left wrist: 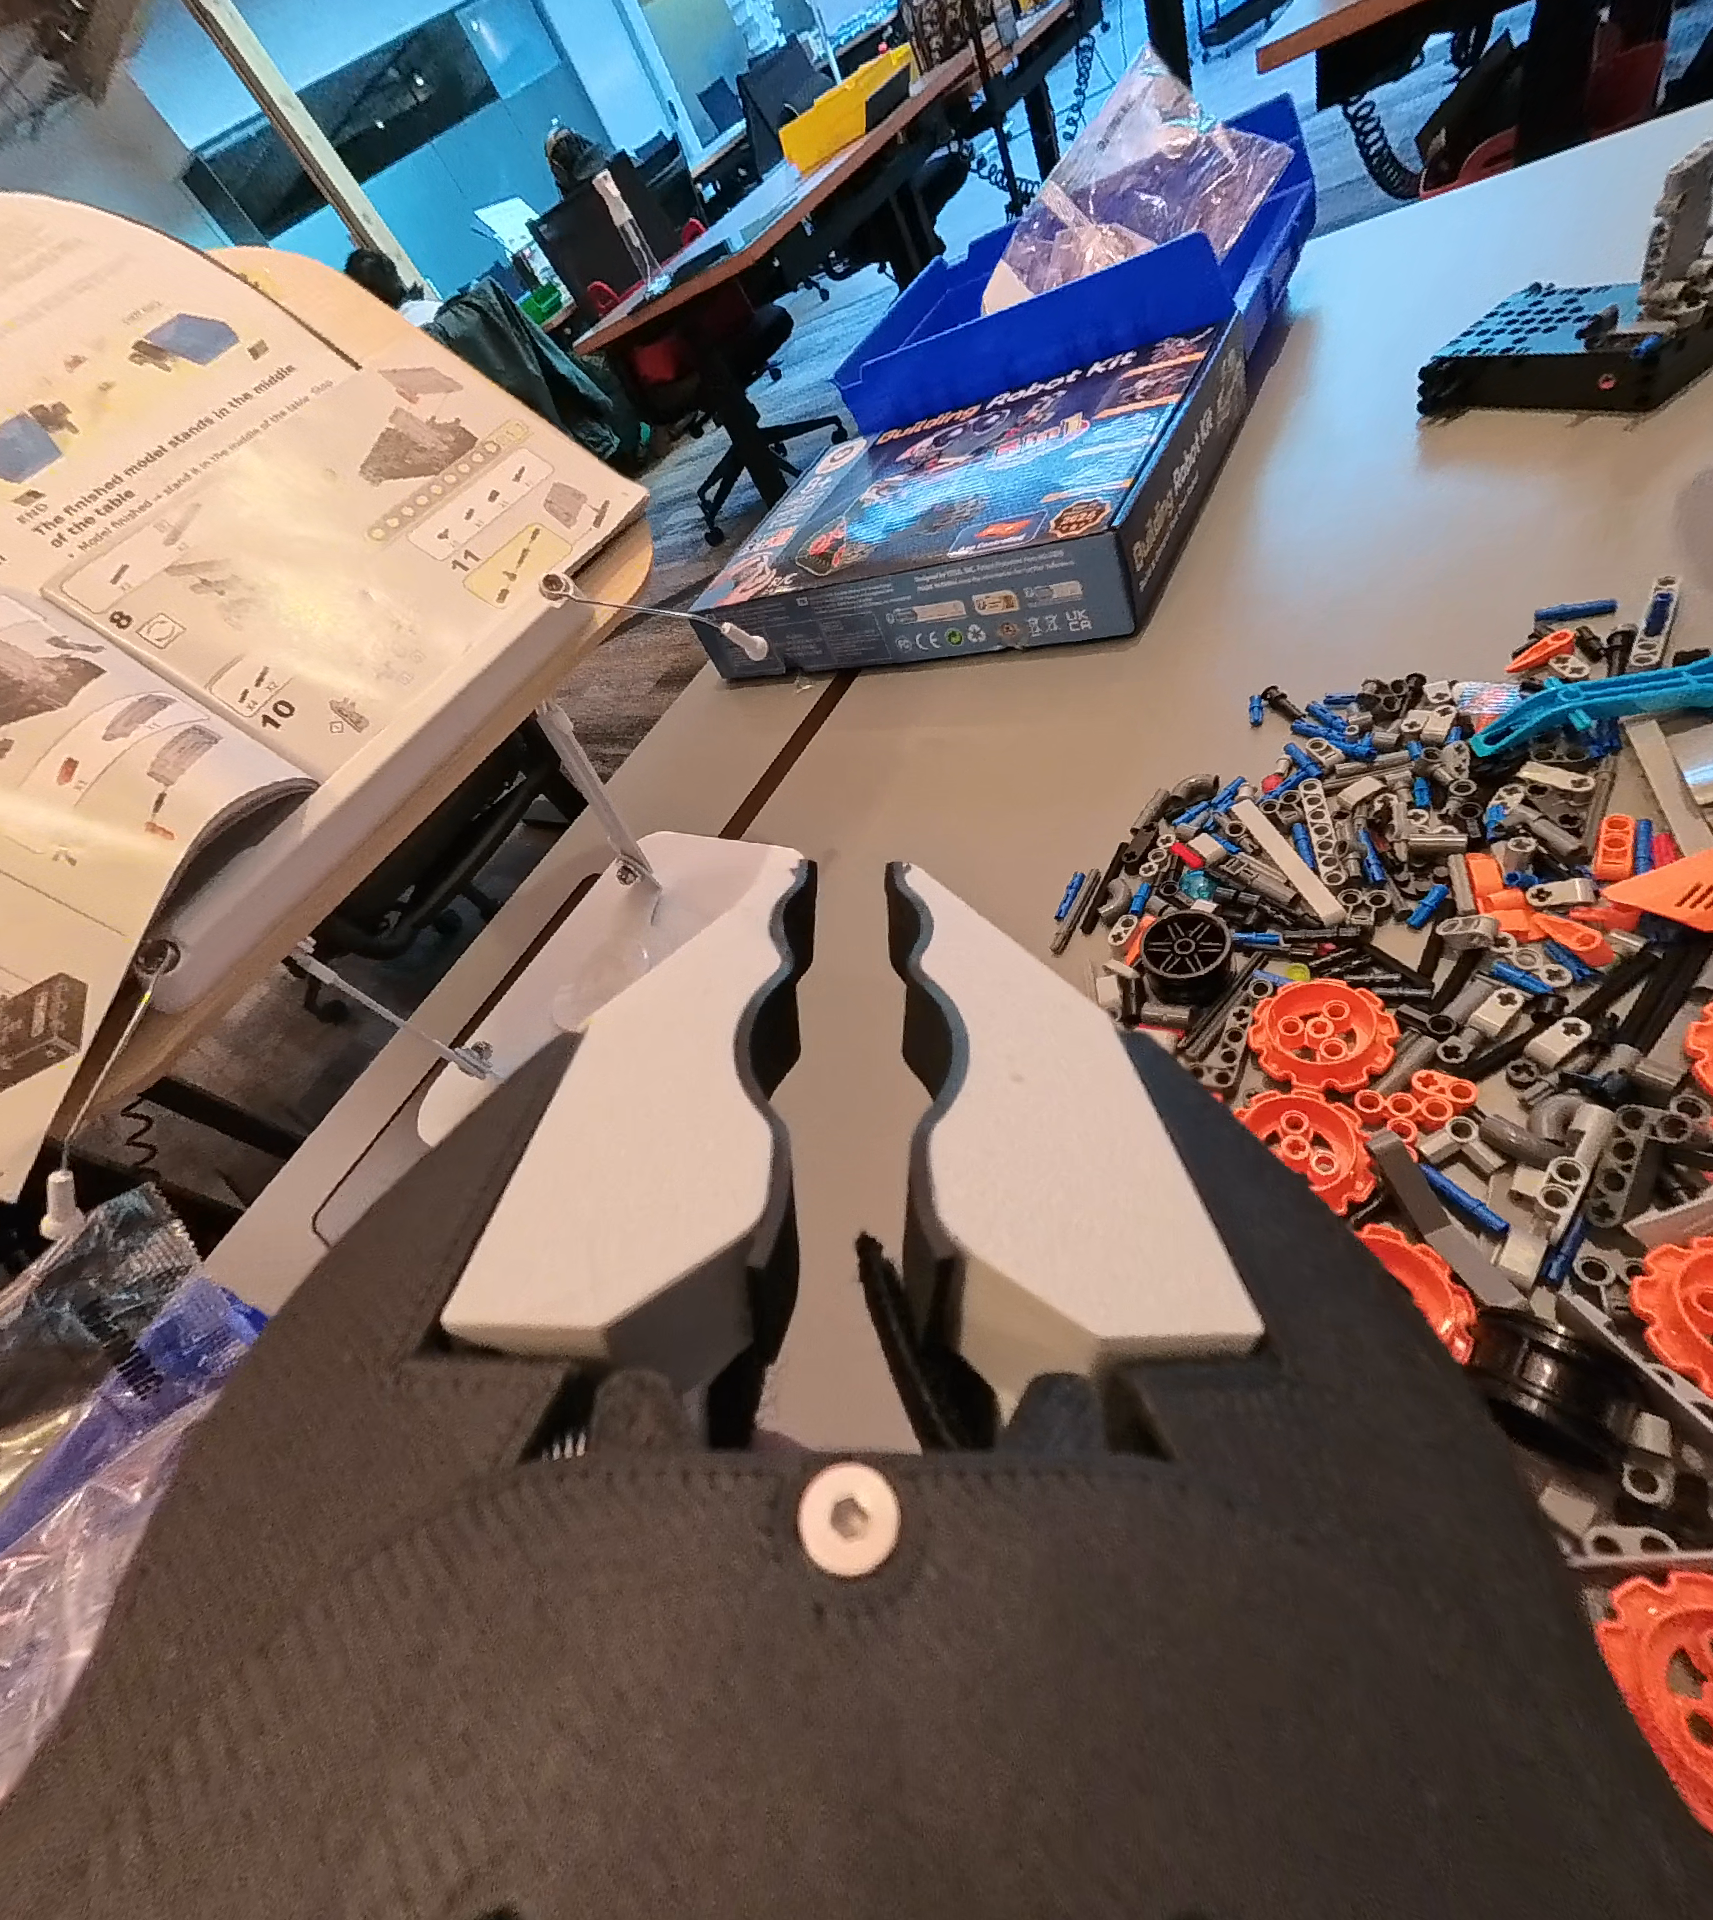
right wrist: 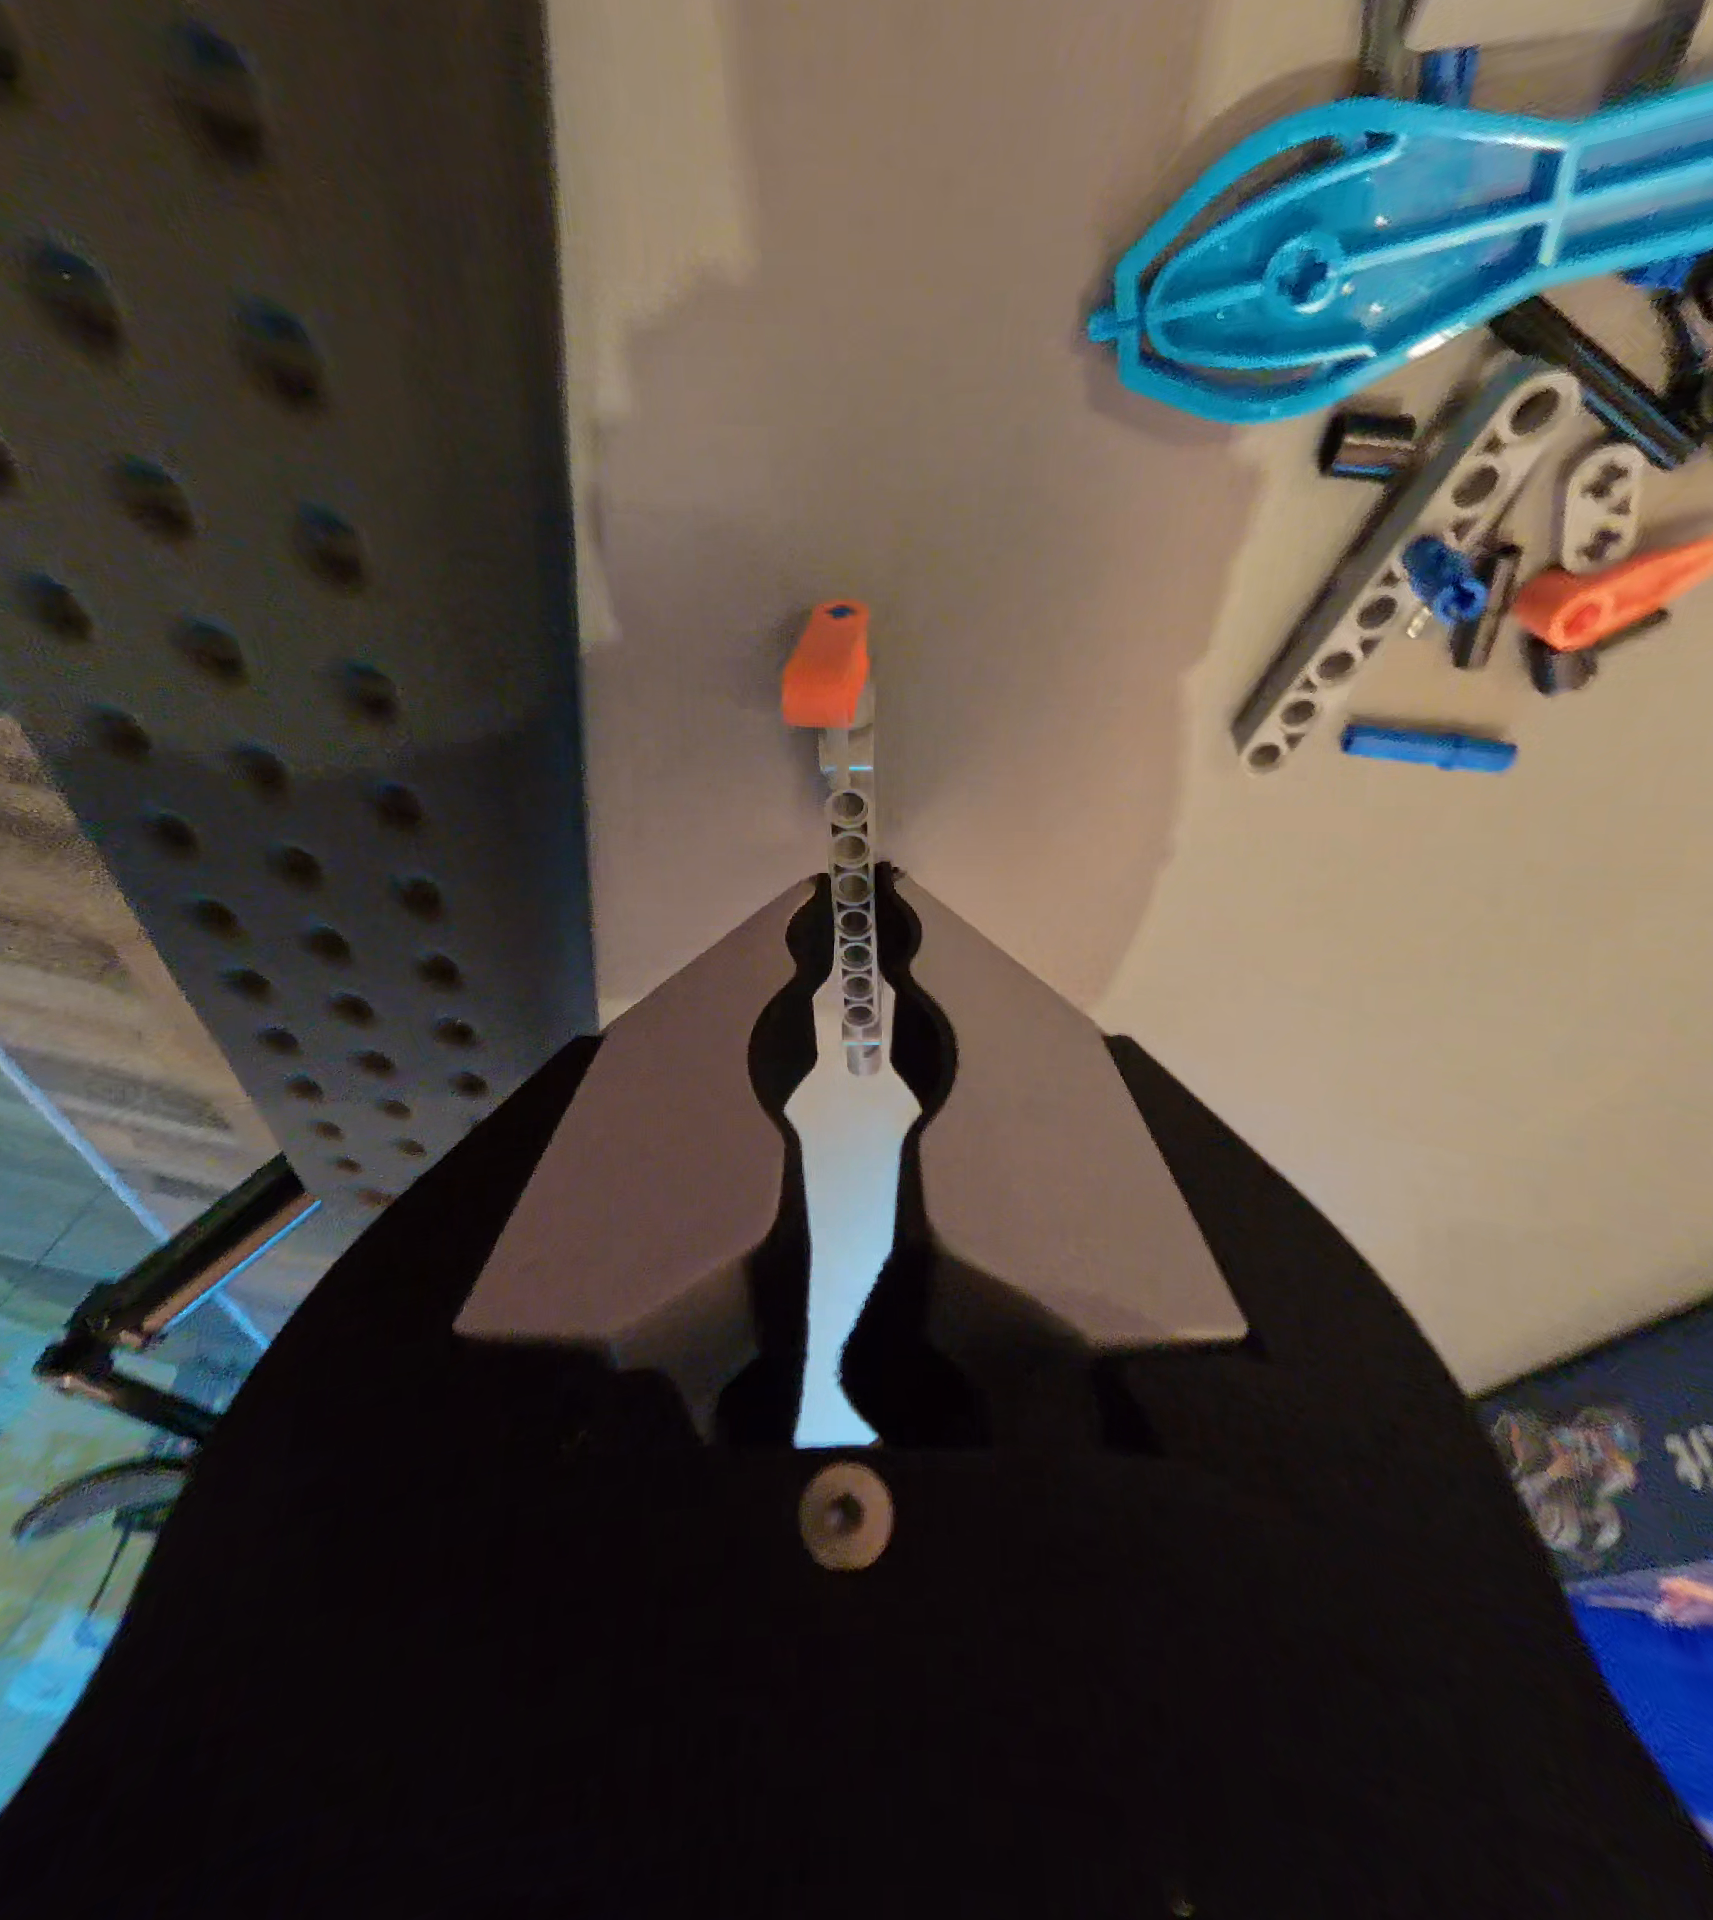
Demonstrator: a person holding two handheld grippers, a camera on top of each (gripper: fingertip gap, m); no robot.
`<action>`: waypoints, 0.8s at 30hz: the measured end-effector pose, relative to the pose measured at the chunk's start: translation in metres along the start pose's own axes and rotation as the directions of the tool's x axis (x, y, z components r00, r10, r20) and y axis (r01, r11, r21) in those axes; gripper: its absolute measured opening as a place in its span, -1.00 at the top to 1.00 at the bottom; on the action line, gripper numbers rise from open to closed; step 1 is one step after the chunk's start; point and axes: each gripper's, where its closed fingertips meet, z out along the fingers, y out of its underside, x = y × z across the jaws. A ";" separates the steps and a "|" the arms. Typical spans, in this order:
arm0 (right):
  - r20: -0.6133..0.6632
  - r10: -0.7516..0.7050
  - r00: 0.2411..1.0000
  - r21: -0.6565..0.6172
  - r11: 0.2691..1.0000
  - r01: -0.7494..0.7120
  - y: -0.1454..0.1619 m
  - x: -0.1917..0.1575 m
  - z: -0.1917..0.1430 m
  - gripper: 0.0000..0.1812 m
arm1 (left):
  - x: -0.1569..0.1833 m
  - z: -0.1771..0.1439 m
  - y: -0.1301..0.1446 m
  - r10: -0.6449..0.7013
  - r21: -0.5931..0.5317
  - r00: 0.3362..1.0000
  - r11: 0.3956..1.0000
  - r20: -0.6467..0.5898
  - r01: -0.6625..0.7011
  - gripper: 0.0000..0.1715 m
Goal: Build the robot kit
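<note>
The right gripper (right wrist: 852, 883) had its jaws clamped on a grey holed beam (right wrist: 854, 935) tipped by an orange connector (right wrist: 824, 665), beside a black perforated block (right wrist: 208, 582). The left gripper (left wrist: 850, 883) hung with jaws apart and empty above the surface (left wrist: 987, 748), left of the loose-parts pile (left wrist: 1475, 987).

Left tongs (left wrist: 850, 883) parted, right tongs (right wrist: 857, 883) clamped

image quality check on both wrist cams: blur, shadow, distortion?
Left wrist view: sharp on the left gripper and parts pile; fisheye bends the booklet and table. Right wrist view: dimmer, shadow around the right gripper holding a grey beam; perforated black block and blue part are soft.
</note>
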 end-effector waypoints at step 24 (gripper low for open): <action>0.110 0.771 0.628 0.004 0.631 -0.776 0.035 0.071 -0.002 0.94 | 0.008 0.007 -0.001 0.004 -0.009 1.000 1.000 -0.018 -0.004 0.87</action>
